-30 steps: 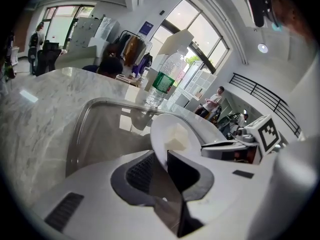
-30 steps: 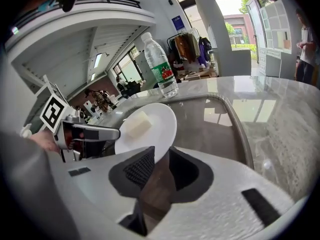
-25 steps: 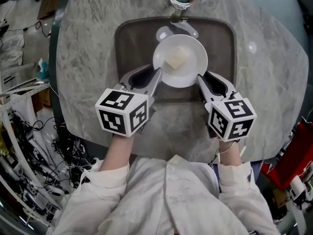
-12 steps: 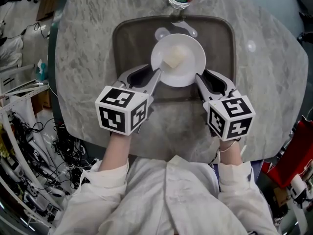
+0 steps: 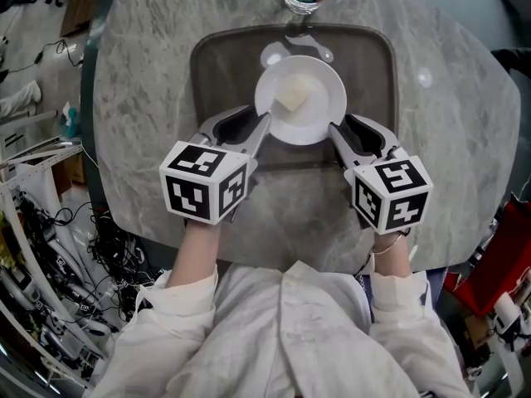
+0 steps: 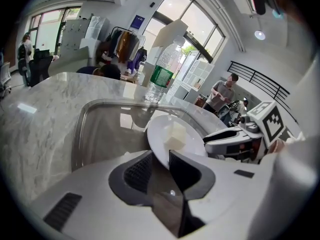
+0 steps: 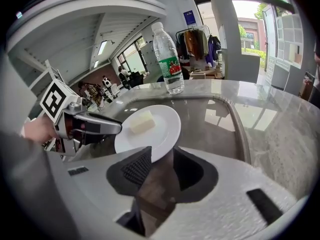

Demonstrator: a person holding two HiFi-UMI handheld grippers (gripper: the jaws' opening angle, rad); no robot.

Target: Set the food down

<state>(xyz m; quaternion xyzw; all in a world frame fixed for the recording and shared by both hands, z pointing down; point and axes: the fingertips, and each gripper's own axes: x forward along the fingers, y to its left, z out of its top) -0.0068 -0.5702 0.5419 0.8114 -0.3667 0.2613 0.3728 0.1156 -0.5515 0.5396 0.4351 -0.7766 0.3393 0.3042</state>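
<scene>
The food (image 5: 291, 99), a pale block, was seen on the plate (image 5: 314, 121) in the tray (image 5: 217, 66), as a second before. The plate's left rim was clamped by the left gripper (image 5: 259, 117). The jaws of the right gripper (image 5: 340, 125) had just been opening and were parted, with the right rim loose between them. Neither gripper had been shifted.

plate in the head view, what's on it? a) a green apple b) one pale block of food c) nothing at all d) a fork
b: a single pale block of food lies on the plate, and nothing else is on it
</scene>
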